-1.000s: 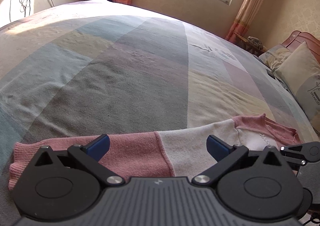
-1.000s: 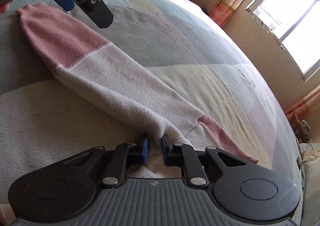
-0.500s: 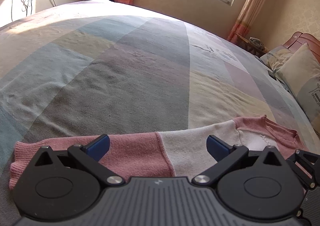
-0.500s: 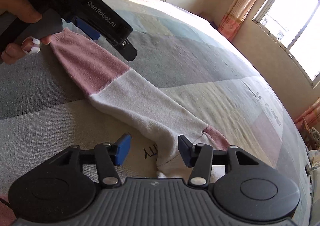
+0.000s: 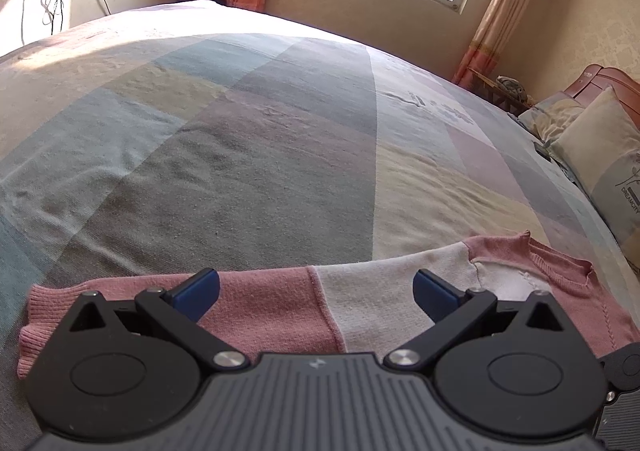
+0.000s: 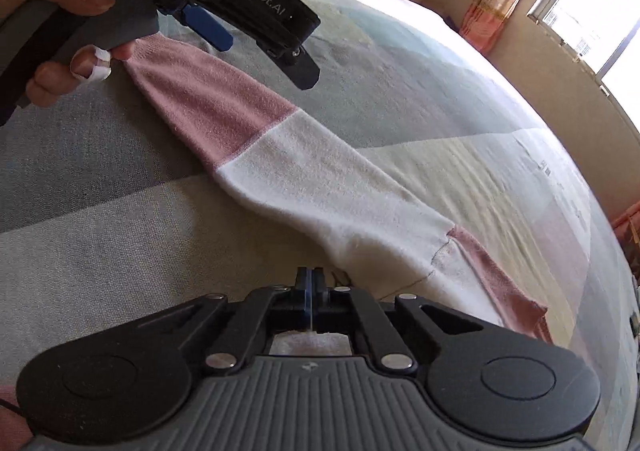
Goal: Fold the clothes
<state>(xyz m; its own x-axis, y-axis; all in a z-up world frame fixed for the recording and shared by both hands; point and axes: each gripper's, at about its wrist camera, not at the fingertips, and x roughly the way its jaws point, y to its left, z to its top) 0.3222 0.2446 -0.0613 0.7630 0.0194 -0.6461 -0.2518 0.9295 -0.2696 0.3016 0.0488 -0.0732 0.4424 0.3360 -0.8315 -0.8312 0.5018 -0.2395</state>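
I see a pink and white sweater [image 5: 360, 303] lying on the bed [image 5: 260, 171]. One long sleeve [image 6: 288, 155] is stretched out flat across the bed cover, with its pink cuff [image 5: 36, 315] at the far left end. I think it is laid out straight like this so it can be folded over neatly.

My left hand-held gripper [image 5: 316, 291] hangs just over the pink part of the sleeve. Its two blue fingertips [image 5: 198, 289] are spread wide apart, with nothing between them. It sits there, I think, so it can come down and take the sleeve near the cuff. In the right view I can see a hand [image 6: 68, 31] holding that tool above the cuff end.

My right hand-held gripper [image 6: 311, 283] is low on the bed, by the near edge of the white part where the sleeve meets the body. Its fingers are pressed together. I cannot tell if they pinch a bit of cloth, because the tips hide that spot. A pinch there would keep the shoulder end from sliding when the sleeve is moved.

The neck of the sweater [image 5: 560, 267] lies to the right, toward the pillows [image 5: 600, 155]. The sleeve lies spread out and is not folded over now.
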